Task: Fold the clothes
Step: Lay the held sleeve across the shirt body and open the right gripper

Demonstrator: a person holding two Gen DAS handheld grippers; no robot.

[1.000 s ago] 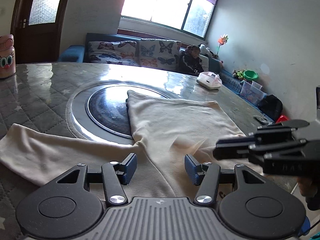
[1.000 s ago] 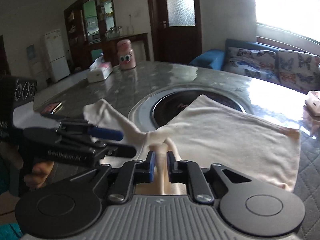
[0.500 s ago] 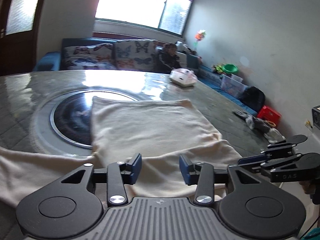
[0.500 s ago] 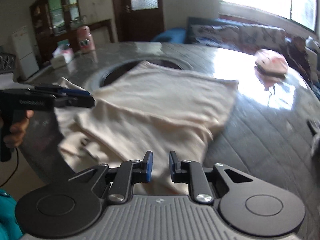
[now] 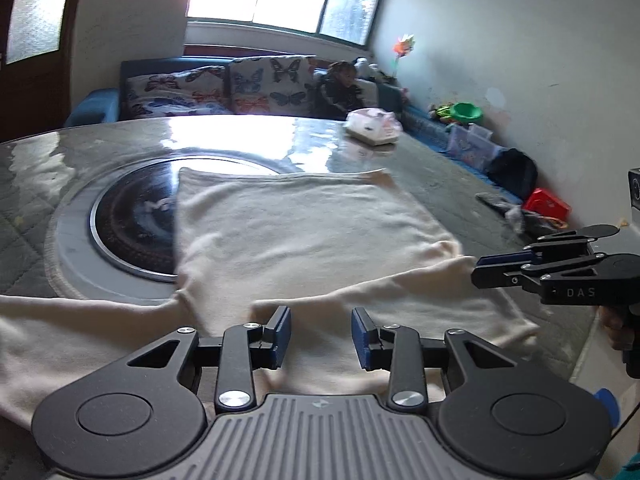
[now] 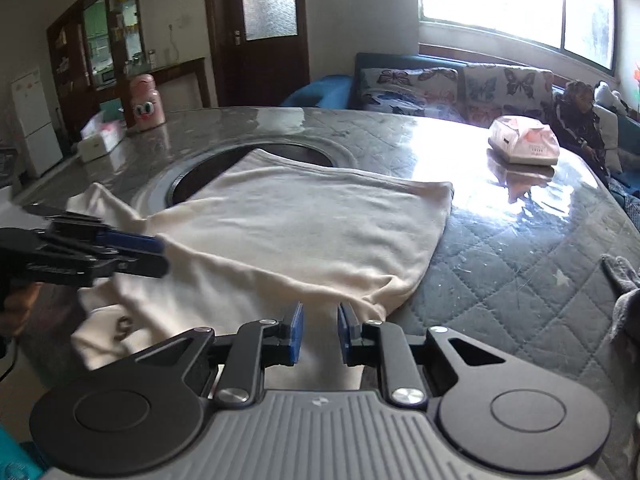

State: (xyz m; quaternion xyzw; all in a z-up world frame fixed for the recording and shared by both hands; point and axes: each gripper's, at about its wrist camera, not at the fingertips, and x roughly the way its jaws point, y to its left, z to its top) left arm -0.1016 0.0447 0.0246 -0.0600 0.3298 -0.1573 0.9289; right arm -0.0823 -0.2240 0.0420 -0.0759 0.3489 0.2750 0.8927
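A cream long-sleeved top [image 5: 304,236] lies flat on the round table, body over the dark centre disc, one sleeve stretched left. It also shows in the right wrist view [image 6: 304,232], with the other sleeve folded across the near part. My left gripper [image 5: 320,334] is open and empty, low over the garment's near edge. My right gripper [image 6: 319,334] is open with a narrow gap, empty, above the near right corner. Each gripper shows side-on in the other's view: the right one [image 5: 496,268] and the left one [image 6: 152,256].
The grey quilted table [image 6: 520,248] has a dark glass disc [image 5: 132,220] at its centre. A pink tissue box [image 6: 524,142] sits at the far right, a pink bottle [image 6: 146,102] and white box far left. Grey cloth [image 6: 624,296] lies at the right edge.
My right gripper has let go of the cream sleeve, opened slightly and swung right. The sleeve now lies folded across the garment. My left gripper stayed open and turned right.
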